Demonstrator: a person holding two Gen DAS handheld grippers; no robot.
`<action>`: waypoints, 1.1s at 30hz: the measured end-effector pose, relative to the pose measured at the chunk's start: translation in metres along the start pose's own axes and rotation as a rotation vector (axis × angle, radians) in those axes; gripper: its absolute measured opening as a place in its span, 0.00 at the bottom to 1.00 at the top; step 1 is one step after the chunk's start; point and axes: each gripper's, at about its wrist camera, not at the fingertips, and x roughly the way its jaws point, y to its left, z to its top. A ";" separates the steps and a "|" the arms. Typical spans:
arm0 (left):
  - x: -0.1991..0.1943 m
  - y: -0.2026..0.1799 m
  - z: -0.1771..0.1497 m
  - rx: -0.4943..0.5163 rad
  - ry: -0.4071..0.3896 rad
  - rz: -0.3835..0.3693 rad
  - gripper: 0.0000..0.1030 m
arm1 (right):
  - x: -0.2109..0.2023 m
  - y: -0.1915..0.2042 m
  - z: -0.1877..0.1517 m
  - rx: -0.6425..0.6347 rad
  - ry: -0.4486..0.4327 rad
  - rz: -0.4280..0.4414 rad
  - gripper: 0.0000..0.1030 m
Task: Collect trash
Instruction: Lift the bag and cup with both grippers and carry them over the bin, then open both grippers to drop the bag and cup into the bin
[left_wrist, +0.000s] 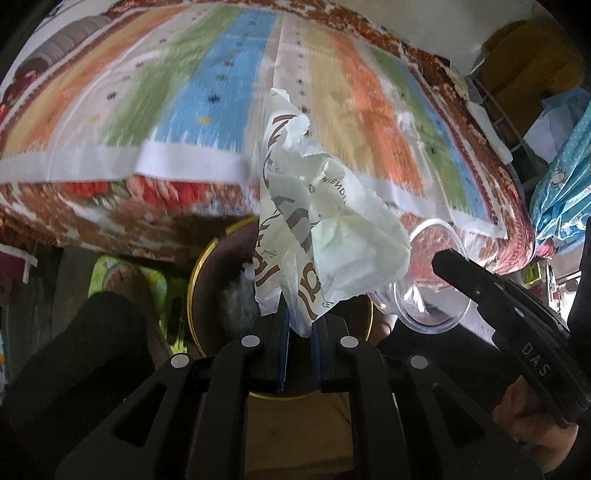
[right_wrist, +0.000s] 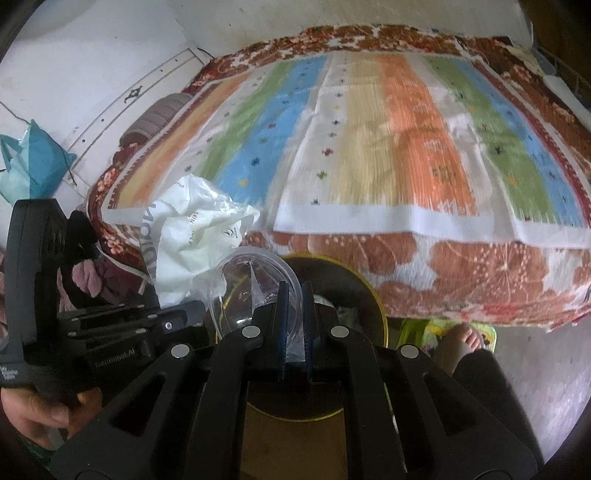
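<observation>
My left gripper (left_wrist: 300, 325) is shut on a crumpled white paper bag (left_wrist: 317, 236) with brown lettering and holds it above a round bin with a gold rim (left_wrist: 195, 280). My right gripper (right_wrist: 294, 295) is shut on a clear plastic cup lid (right_wrist: 243, 284) over the same bin (right_wrist: 373, 299). In the left wrist view the lid (left_wrist: 424, 295) and the right gripper's black finger (left_wrist: 465, 266) sit just right of the bag. In the right wrist view the bag (right_wrist: 192, 236) is at the left, above the left gripper's body.
A bed with a striped mat (right_wrist: 388, 147) and floral blanket (right_wrist: 461, 273) fills the background. My bare foot (right_wrist: 465, 339) and dark trouser leg stand beside the bin. A blue bag (right_wrist: 33, 158) hangs at the left wall. Blue dotted cloth (left_wrist: 569, 177) hangs at right.
</observation>
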 end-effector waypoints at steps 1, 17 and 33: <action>0.005 0.000 -0.003 -0.002 0.017 0.004 0.09 | 0.002 -0.001 -0.002 0.004 0.007 -0.003 0.06; 0.054 0.011 -0.017 -0.070 0.167 0.095 0.10 | 0.043 -0.029 -0.021 0.162 0.148 -0.012 0.06; 0.106 0.013 -0.018 -0.053 0.263 0.206 0.11 | 0.085 -0.046 -0.025 0.221 0.246 -0.072 0.08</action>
